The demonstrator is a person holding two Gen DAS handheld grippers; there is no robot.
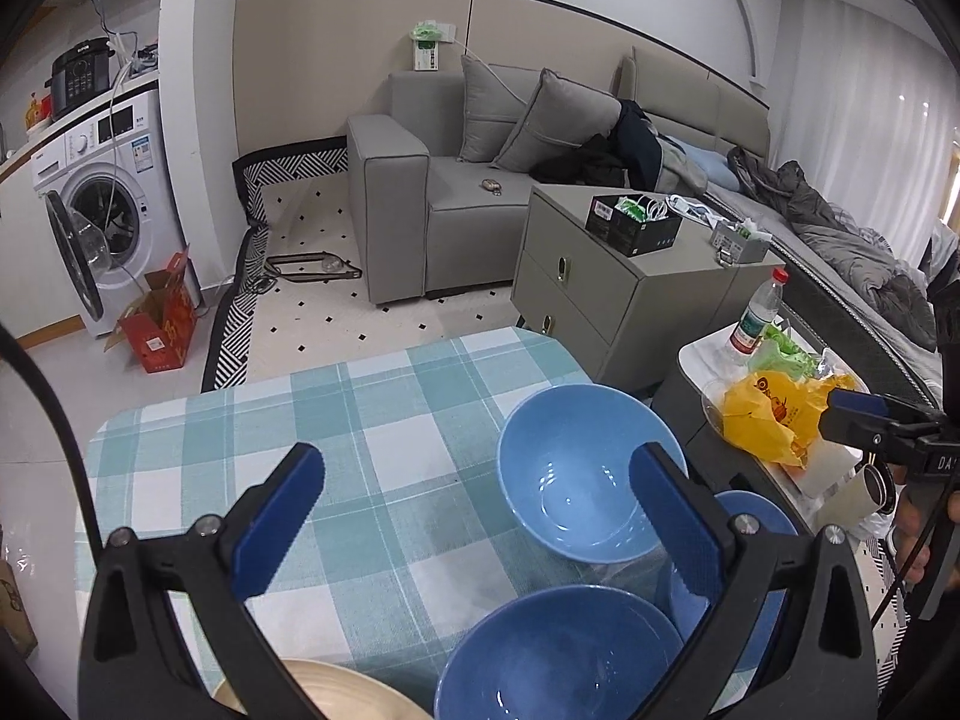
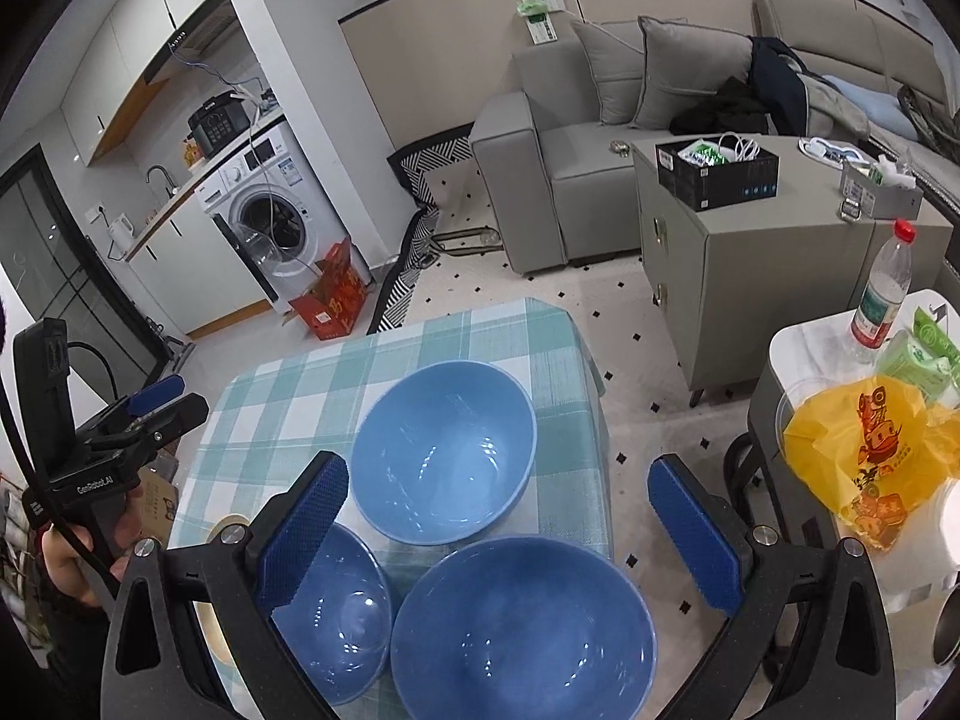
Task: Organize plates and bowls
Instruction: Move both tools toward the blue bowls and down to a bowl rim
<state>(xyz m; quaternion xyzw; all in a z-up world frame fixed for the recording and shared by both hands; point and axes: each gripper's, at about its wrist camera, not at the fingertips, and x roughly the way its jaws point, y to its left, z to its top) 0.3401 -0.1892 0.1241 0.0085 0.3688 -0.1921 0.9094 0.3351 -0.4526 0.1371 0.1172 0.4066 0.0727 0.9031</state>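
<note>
Three blue bowls stand close together on the teal checked tablecloth (image 2: 288, 396). The far large bowl (image 2: 444, 450) sits upright, and so does the near large bowl (image 2: 522, 624). A smaller blue bowl (image 2: 336, 618) is partly behind the right gripper's left finger. A beige plate (image 1: 318, 690) shows at the table's near edge. My right gripper (image 2: 498, 468) hovers open above the bowls, holding nothing. My left gripper (image 1: 477, 480) is open over the cloth, left of the far bowl (image 1: 576, 474) and above the near bowl (image 1: 558, 654). The small bowl (image 1: 750, 516) is half hidden by its right finger.
A small side table (image 2: 798, 348) to the right carries a yellow bag (image 2: 864, 450) and a water bottle (image 2: 882, 288). Behind stand a grey nightstand (image 2: 738, 276) and a sofa (image 2: 576, 150). A washing machine (image 1: 114, 198) and a red box (image 1: 162, 324) are far left.
</note>
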